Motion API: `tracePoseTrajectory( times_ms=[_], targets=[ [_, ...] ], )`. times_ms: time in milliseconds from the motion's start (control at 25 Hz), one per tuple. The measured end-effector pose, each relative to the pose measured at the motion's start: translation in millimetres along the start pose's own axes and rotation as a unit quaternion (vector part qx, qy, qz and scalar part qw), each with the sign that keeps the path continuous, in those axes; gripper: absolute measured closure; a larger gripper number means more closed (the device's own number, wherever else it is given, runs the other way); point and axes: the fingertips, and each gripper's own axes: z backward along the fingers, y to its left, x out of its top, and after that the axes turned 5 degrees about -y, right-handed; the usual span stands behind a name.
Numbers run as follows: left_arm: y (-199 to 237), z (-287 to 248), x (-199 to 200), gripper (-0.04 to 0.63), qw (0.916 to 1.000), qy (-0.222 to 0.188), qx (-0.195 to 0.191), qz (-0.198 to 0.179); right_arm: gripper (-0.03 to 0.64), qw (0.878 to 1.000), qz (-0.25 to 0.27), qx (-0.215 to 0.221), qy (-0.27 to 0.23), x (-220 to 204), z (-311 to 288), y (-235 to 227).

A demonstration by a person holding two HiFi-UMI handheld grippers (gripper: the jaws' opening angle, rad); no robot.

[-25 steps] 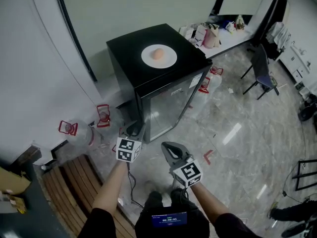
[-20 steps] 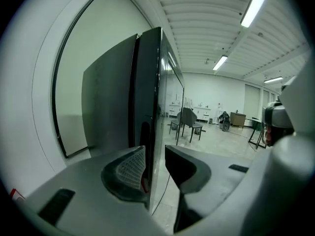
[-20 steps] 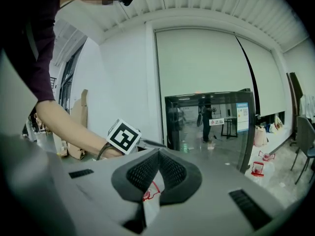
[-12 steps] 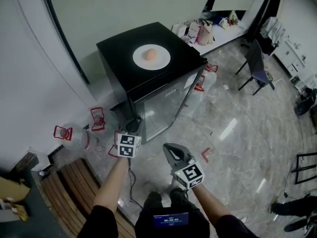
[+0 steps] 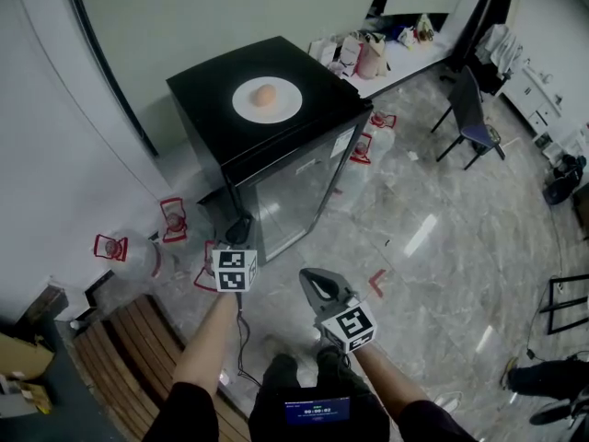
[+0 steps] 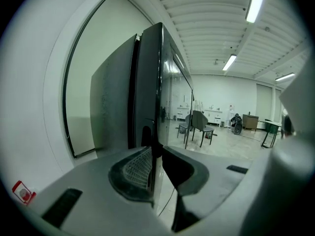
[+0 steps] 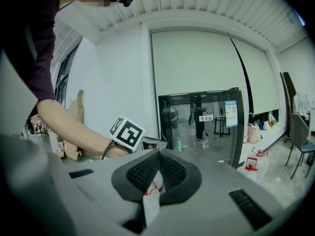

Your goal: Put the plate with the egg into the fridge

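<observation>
1. Both bare forearms are held out low in front of the body, with the left gripper (image 6: 156, 156) and the right gripper (image 5: 312, 278) side by side above the glossy marbled floor (image 5: 442, 238). Both are aimed at the black box-shaped fridge with a glass door (image 5: 287, 191) and are kept well apart from it.
2. The left gripper's jaws are seen a little apart and closing. Nothing is held between its ribbed dark pads, and only the fridge's edge is seen through the gap.
3. The right gripper's jaws are pressed fully together with nothing gripped. A small white tag with red marks is seen just behind the pads, and it cannot be told whether it belongs to the gripper.
4. The white round plate (image 5: 291, 105) is shown only in the head view. It lies flat on the fridge's top and carries the pale brown egg (image 5: 264, 94) near its middle.
5. In the left gripper view the fridge is seen edge-on, with long ceiling lights (image 6: 255, 3) above it.
6. In the right gripper view the reflective glass door is faced squarely, and the left hand's black-and-white marker cube (image 7: 127, 133) is seen beside it.
7. A slatted wooden bench (image 5: 138, 339) is seen at the lower left of the head view.
</observation>
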Motion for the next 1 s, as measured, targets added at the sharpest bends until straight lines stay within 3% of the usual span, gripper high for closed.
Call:
tracePoseTrajectory(
  times_ms=[160, 360, 560, 1000],
  targets=[
    [-42, 20, -6, 0.529, 0.9995, -0.021, 0.008, -0.02, 0.607, 1.0, 0.001, -0.005, 0.002, -2, 18, -9],
    [-96, 40, -14, 0.531, 0.9967, -0.03, 0.075, 0.004, 0.607, 1.0, -0.001, 0.0, -0.015, 0, 56, -26],
    [-150, 50, -19, 0.531, 0.9896, -0.026, 0.137, 0.034, 0.607, 1.0, -0.005, 0.025, -0.015, -2, 110, -52],
    [-296, 41, -23, 0.541, 0.9679, -0.028, 0.243, 0.056, 0.607, 0.997, 0.009, 0.078, -0.026, -10, 228, -147]
  ],
)
